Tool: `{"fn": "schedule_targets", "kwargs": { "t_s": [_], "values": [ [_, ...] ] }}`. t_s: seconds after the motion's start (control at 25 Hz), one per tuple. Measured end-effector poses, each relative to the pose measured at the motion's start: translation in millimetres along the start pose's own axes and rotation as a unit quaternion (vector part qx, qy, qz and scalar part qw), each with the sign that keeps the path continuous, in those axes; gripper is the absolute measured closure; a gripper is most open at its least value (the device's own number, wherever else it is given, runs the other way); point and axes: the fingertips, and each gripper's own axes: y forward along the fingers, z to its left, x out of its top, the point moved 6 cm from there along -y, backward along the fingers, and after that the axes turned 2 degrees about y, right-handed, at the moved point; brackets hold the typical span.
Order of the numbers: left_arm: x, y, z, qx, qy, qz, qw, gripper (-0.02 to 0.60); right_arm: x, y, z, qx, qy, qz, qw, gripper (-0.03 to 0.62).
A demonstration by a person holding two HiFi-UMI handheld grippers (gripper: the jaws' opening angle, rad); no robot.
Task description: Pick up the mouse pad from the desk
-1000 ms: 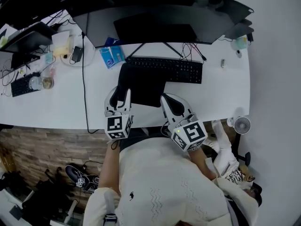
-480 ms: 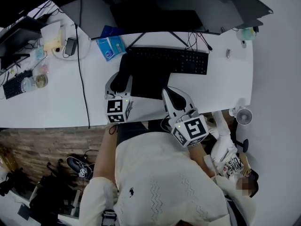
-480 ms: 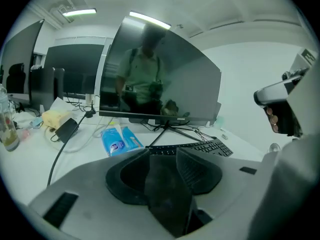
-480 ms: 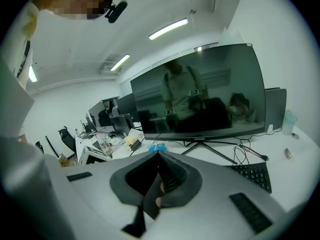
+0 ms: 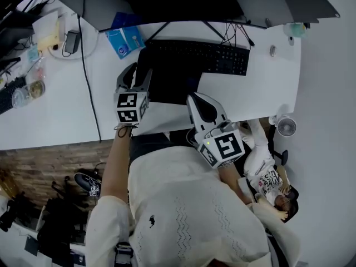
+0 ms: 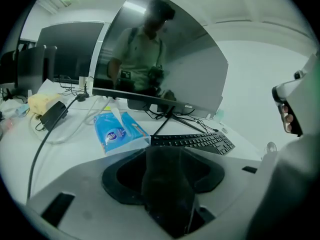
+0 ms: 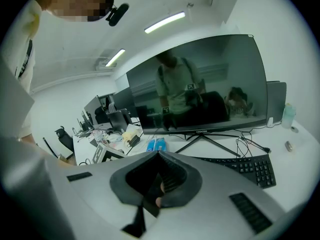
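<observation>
The pad (image 5: 169,85) is lying on the white bench (image 5: 55,115), just in front of the keyboard (image 5: 206,57), with its far edge reaching under the keys. The left tongs (image 5: 137,74) are pinching its left edge, and dark material is bunching between the jaws in the left gripper view (image 6: 167,184). The right tongs (image 5: 199,102) are pressing together on the near right corner, where a thin dark strip is showing between them (image 7: 152,196). A blue tissue pack (image 5: 123,40) is sitting just beyond the left tongs.

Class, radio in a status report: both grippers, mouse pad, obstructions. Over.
Left gripper shut on mouse pad left edge. Right gripper shut on near corner. Keyboard overlaps pad's far edge.
</observation>
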Motion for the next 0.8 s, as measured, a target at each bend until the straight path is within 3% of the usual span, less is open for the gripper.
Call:
{"fn": "schedule_targets", "kwargs": {
  "t_s": [0.28, 0.6, 0.8],
  "values": [
    [-19, 23, 12, -0.021, -0.038, 0.049, 0.9979, 0.350, -10, 5, -1, -0.008, 0.010, 0.019, 1.000, 0.594],
    [-24, 44, 19, -0.052, -0.072, 0.069, 0.9936, 0.333, -13, 10, -9, -0.026, 0.017, 0.028, 0.999, 0.594],
    [-25, 49, 20, -0.044, -0.071, 0.073, 0.9938, 0.333, -15, 12, -10, -0.030, 0.019, 0.031, 0.999, 0.594]
  ]
}}
